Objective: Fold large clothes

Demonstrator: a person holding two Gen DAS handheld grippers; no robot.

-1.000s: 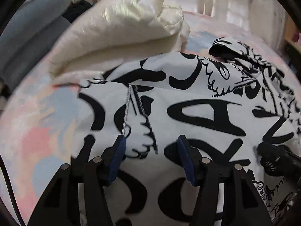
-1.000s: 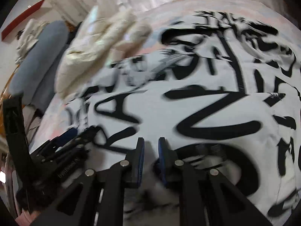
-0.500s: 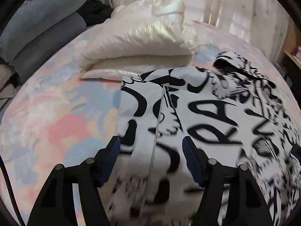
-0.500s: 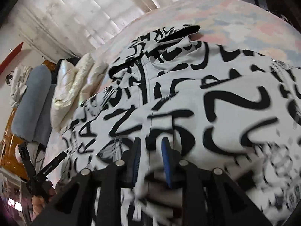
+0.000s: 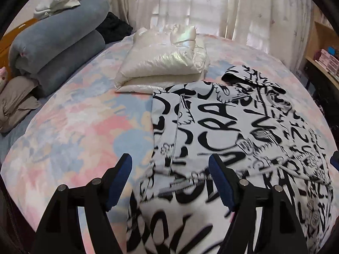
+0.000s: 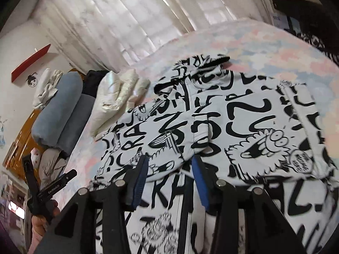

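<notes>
A large white garment with black graffiti print (image 5: 228, 131) lies on the bed, partly folded over itself; it also shows in the right wrist view (image 6: 222, 127). My left gripper (image 5: 170, 165) is open and empty, above the garment's near left edge. My right gripper (image 6: 169, 166) is open, its blue pads on either side of a folded edge of the garment, holding nothing. The left gripper also shows in the right wrist view (image 6: 50, 187), held by a hand at lower left.
The bed (image 5: 80, 127) has a pastel pink and blue cover. A folded cream jacket (image 5: 165, 65) lies just beyond the garment. Rolled grey-blue bedding (image 5: 57, 48) and a beige cloth (image 5: 14, 103) sit at the far left. Curtains (image 5: 190, 4) hang behind; shelves (image 5: 326, 59) at right.
My right gripper has opened and let go of the garment. Both grippers have pulled back and up from it. The garment now lies folded on the bed.
</notes>
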